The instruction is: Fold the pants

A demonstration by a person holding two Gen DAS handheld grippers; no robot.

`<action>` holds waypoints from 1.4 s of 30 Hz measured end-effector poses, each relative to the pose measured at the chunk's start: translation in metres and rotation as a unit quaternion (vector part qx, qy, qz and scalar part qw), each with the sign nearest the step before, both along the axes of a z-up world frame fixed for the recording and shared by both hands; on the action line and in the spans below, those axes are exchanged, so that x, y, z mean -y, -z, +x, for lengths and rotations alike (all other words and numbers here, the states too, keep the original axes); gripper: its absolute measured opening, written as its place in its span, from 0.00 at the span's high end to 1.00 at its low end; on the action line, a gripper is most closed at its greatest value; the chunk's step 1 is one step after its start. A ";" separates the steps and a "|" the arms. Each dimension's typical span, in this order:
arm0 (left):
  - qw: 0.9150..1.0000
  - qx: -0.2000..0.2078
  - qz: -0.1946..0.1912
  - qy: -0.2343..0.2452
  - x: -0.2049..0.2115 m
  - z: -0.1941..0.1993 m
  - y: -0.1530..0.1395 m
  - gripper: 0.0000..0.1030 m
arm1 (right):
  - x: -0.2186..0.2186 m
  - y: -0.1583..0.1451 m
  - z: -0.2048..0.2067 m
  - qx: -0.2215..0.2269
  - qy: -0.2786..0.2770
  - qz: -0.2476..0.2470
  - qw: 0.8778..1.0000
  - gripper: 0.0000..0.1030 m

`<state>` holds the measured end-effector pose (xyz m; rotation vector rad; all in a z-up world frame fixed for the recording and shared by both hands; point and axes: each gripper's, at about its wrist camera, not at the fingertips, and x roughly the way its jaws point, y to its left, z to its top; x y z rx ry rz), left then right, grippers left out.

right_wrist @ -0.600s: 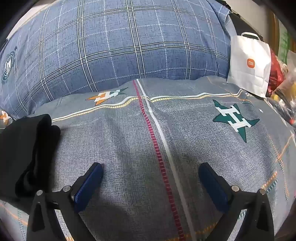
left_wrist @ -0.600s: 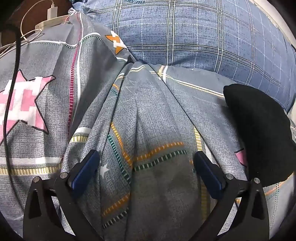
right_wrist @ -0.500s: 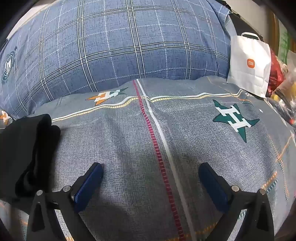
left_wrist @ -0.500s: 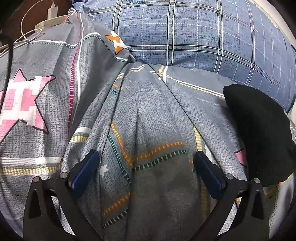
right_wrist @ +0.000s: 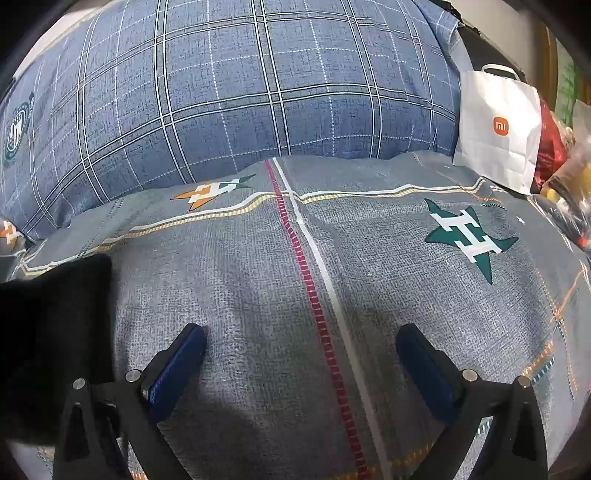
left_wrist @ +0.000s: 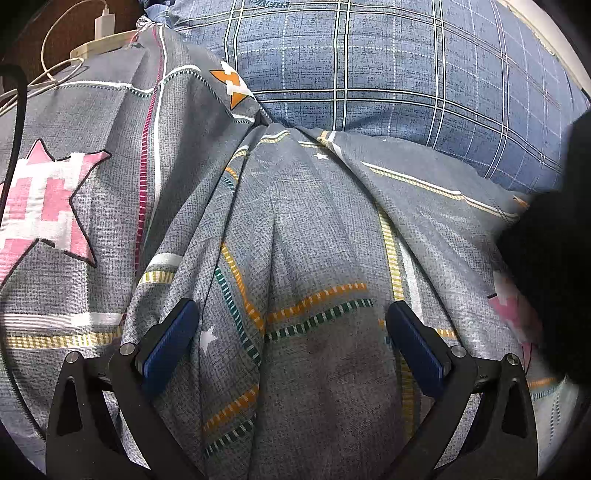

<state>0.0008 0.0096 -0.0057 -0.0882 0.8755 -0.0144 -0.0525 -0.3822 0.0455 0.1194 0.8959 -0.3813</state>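
Since the earlier frames, pants (left_wrist: 550,258) shift right in the left wrist view, now a blurred black mass cut off by the frame's right edge; right wrist view looks nearly unchanged.

Left wrist view: left gripper (left_wrist: 291,343) hovers over the bed's rumpled grey bedspread (left_wrist: 314,240), fingers (left_wrist: 170,339) spread wide, grasping nothing. Pants lie on the bedspread, right of the fingers, apart from them. Blue plaid pillow (left_wrist: 388,66) sits behind. White charger (left_wrist: 105,24) and cables at top left.

Right wrist view: right gripper (right_wrist: 299,369) over flat bedspread (right_wrist: 258,277), fingers (right_wrist: 177,365) released, nothing between them. Pants (right_wrist: 48,332) lie at left, just beside the left finger; contact unclear. Pillow (right_wrist: 240,81) behind, white paper bag (right_wrist: 496,129) at top right.
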 end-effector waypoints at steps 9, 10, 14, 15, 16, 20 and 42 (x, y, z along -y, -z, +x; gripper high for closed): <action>1.000 0.000 0.000 -0.001 0.000 0.000 0.000 0.00 | -0.001 0.000 -0.002 -0.001 0.000 -0.002 1.000 0.00; 1.000 0.001 0.000 -0.001 0.000 0.000 0.000 0.00 | -0.001 0.000 -0.001 -0.001 0.000 -0.001 1.000 0.00; 1.000 0.000 0.000 -0.001 0.001 0.000 0.000 0.00 | -0.001 0.001 -0.002 -0.001 0.000 -0.001 1.000 0.00; 1.000 0.000 0.000 -0.001 0.000 0.000 0.000 0.00 | -0.002 0.001 -0.002 0.000 0.000 -0.001 1.000 0.00; 1.000 0.003 -0.002 0.000 0.000 0.000 0.001 0.00 | -0.002 0.001 -0.002 0.000 0.000 0.000 1.000 0.00; 1.000 0.002 0.002 -0.001 0.000 -0.001 0.001 0.00 | -0.002 0.000 0.000 -0.001 0.000 0.000 1.000 0.00; 1.000 -0.005 0.005 -0.009 0.001 -0.005 0.002 0.00 | 0.001 0.000 0.002 -0.002 0.001 0.000 1.000 0.00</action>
